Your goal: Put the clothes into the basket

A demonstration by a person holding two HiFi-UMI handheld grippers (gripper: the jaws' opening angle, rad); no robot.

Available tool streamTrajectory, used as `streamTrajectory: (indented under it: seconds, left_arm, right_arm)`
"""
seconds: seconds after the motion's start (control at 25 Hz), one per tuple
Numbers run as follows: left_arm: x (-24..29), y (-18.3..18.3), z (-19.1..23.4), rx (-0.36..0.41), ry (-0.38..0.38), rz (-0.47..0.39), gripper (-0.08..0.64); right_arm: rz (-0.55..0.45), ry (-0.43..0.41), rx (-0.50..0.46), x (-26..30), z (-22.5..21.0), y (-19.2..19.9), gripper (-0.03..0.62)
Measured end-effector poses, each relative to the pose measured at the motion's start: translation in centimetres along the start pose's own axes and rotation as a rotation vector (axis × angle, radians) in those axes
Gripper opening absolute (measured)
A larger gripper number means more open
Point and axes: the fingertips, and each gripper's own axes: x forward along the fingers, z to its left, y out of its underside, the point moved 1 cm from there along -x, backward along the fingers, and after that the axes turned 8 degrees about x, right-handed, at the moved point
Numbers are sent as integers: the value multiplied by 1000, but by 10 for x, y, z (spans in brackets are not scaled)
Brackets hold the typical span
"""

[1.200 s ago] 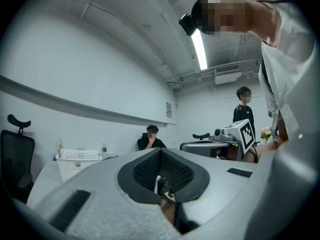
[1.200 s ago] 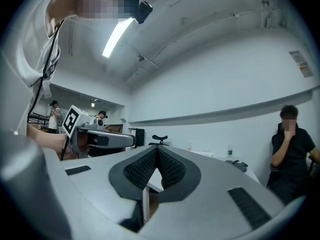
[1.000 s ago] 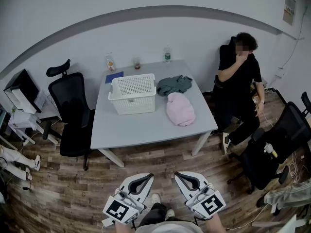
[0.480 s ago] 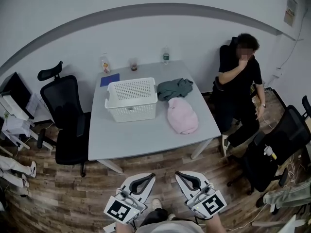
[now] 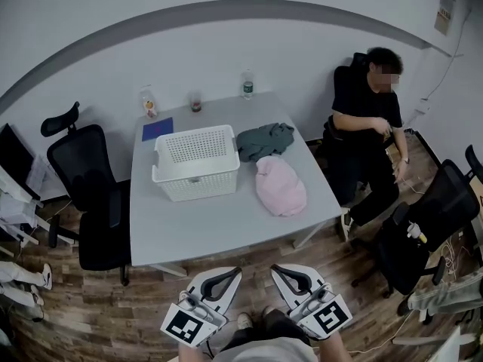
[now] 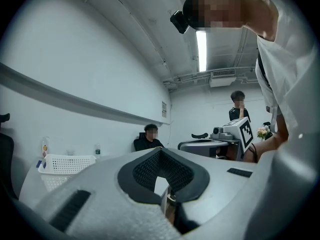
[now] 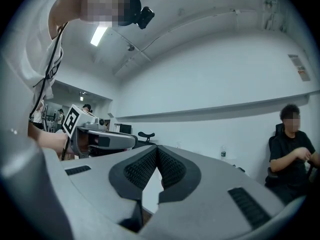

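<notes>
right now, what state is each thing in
basket, upright, empty
green garment, crumpled on the table, outside the basket
pink garment, heaped on the table, outside the basket
left gripper, jaws shut, empty
right gripper, jaws shut, empty

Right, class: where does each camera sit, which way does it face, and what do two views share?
Head view: on the person's head, looking steeply down at the table, basket and clothes; left gripper and right gripper below.
Left gripper view: on the left gripper, level along shut jaws; holder's shirt at right.
Right gripper view: on the right gripper, level along shut jaws; holder's shirt at left.
Shared: both gripper views show the seated person.
</notes>
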Motion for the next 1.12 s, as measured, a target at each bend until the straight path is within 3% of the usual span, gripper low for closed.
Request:
streamTrajectory:
  seconds: [0.72, 1.12]
  left_arm:
    - [125, 12, 85, 11, -15, 19, 6]
    - [173, 13, 116, 14, -28, 27, 6]
  right_arm:
    - [9, -58, 22, 73, -136, -5, 5]
    - [-5, -87, 43, 100, -189, -15, 5]
